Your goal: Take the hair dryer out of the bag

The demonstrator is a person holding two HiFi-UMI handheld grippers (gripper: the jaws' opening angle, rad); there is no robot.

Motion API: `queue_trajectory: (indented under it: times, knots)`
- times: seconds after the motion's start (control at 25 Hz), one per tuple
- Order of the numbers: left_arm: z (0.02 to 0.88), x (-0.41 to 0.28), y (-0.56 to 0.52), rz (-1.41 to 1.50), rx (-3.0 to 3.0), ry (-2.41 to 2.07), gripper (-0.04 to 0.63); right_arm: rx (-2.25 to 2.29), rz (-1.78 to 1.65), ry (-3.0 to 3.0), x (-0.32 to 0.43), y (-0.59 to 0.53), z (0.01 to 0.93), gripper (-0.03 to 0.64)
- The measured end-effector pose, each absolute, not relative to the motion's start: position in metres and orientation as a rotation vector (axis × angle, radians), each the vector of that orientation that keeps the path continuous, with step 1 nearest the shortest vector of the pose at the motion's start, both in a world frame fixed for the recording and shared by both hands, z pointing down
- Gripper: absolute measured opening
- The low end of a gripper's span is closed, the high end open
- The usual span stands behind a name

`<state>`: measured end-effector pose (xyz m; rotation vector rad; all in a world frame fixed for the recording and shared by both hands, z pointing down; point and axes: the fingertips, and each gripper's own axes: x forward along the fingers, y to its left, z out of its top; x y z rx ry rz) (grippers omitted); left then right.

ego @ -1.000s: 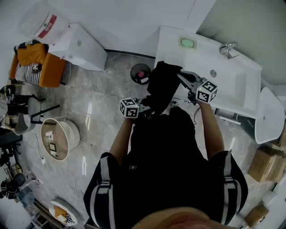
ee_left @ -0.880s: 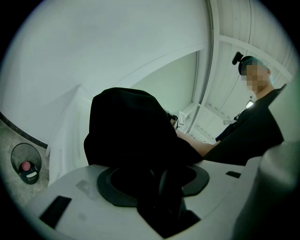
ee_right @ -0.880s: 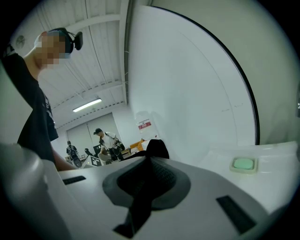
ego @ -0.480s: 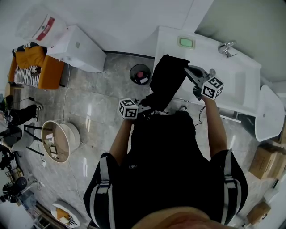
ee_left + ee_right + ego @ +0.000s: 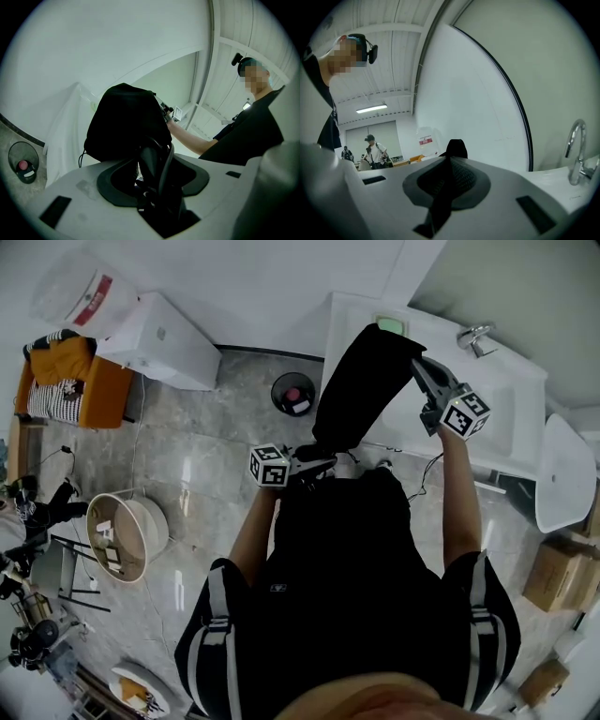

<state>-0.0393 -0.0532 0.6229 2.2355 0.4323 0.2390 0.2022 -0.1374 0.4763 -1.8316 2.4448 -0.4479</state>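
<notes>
A black fabric bag (image 5: pixel 361 385) hangs stretched over the edge of the white sink counter (image 5: pixel 487 399). My right gripper (image 5: pixel 419 367) is shut on its top edge and holds it high; in the right gripper view a strip of the black fabric (image 5: pixel 456 146) runs between the closed jaws. My left gripper (image 5: pixel 319 463) stays low at the bag's mouth, pointing level. It is shut on a black rounded part with a cord, the hair dryer (image 5: pixel 152 161), which sits just below the bag (image 5: pixel 124 119). The rest of the dryer is hidden.
A faucet (image 5: pixel 476 341) and a green soap dish (image 5: pixel 394 326) are on the counter. On the floor stand a small dark waste bin (image 5: pixel 293 395), a white cabinet (image 5: pixel 164 338), a round white basket (image 5: pixel 122 531) and cardboard boxes (image 5: pixel 553 582). People stand far off in the right gripper view.
My right gripper has risen and moved right over the counter, pulling the bag up and stretching it long. The left gripper has stayed in place.
</notes>
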Motion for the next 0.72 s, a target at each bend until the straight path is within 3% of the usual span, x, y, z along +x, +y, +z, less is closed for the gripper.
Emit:
queue_trajectory:
  times: [0.72]
  knots:
    - [0.627, -0.071, -0.076, 0.164, 2.24, 0.281, 0.192, -1.961, -0.26, 2.29, 0.281, -0.123, 0.433, 0.067]
